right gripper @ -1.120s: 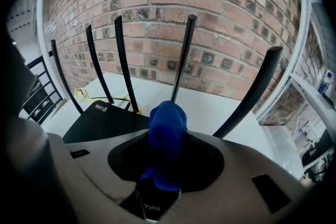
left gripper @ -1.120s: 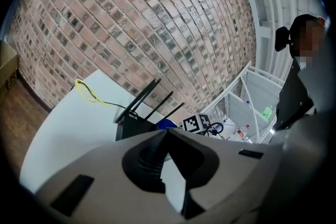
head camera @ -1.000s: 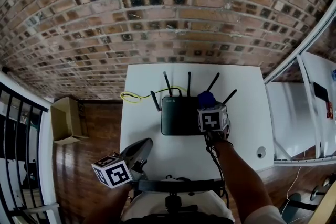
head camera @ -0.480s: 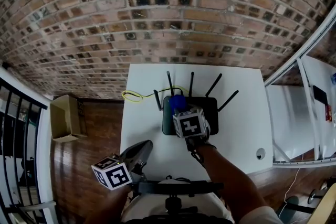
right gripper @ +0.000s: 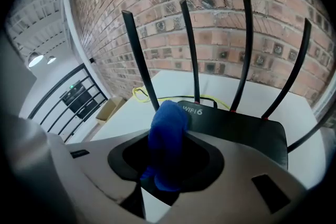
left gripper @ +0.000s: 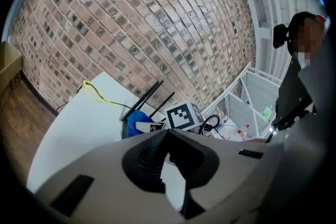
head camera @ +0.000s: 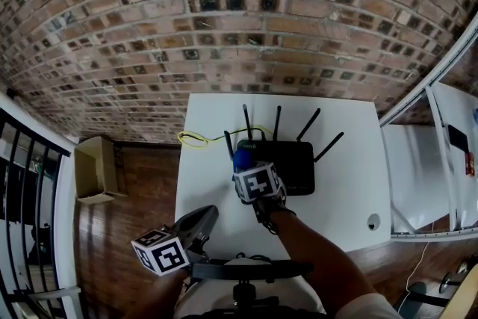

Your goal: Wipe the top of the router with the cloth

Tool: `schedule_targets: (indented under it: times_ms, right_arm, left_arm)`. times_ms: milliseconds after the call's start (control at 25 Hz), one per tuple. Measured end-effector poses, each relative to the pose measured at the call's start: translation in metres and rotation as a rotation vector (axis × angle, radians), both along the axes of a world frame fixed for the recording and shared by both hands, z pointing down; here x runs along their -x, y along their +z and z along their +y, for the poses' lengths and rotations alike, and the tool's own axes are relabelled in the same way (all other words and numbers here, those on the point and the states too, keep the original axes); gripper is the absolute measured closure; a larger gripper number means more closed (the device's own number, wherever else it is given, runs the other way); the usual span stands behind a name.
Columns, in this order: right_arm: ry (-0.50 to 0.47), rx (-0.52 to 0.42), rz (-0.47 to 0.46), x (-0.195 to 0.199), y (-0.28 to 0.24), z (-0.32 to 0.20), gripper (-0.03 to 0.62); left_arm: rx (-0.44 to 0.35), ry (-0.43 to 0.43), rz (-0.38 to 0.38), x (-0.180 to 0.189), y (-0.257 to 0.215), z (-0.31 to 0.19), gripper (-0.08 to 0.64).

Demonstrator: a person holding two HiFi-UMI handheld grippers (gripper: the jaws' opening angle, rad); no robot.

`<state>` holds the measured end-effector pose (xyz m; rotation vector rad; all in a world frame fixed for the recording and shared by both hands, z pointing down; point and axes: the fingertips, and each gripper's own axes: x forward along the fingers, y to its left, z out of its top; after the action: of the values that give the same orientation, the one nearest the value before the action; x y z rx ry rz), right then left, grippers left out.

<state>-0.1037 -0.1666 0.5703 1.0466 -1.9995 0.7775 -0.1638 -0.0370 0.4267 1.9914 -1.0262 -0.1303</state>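
A black router (head camera: 291, 168) with several upright antennas lies on the white table (head camera: 213, 119). My right gripper (head camera: 240, 163) is shut on a bunched blue cloth (head camera: 240, 158) and points steeply down at the router's left end. In the right gripper view the cloth (right gripper: 167, 136) sticks out between the jaws, over the near left corner of the router (right gripper: 247, 131). My left gripper (head camera: 200, 219) hangs at the table's near left edge, jaws together, holding nothing. In the left gripper view the cloth (left gripper: 135, 122) shows beside the right gripper's marker cube (left gripper: 184, 116).
A yellow cable (head camera: 194, 138) runs from behind the router to the table's far left edge. A cardboard box (head camera: 93, 169) sits on the wooden floor to the left, beside a black railing (head camera: 30, 183). A brick wall (head camera: 239, 19) stands behind the table. A round hole (head camera: 373, 221) marks the table's near right.
My right gripper has swept leftward with the cloth, from the router's right end across its top to its left end. The left gripper has stayed put.
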Motion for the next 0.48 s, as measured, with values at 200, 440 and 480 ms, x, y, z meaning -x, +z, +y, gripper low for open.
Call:
schedule_targets:
  times_ms: [200,440,480]
  right_arm:
    - [0.038,-0.006,-0.020,-0.014,-0.001,-0.004,0.448]
    - [0.074,-0.026,-0.041,-0.034,-0.007,-0.010,0.448]
    - [0.081,-0.026,-0.040,-0.037,-0.007,-0.010,0.448]
  left_arm:
    - [0.008,0.002,-0.008,-0.001,0.000,-0.003,0.535]
    - [0.042,0.027,-0.011,-0.011,0.003,-0.005,0.535]
    - [0.040,0.032,-0.011,-0.013,0.003,-0.006,0.535]
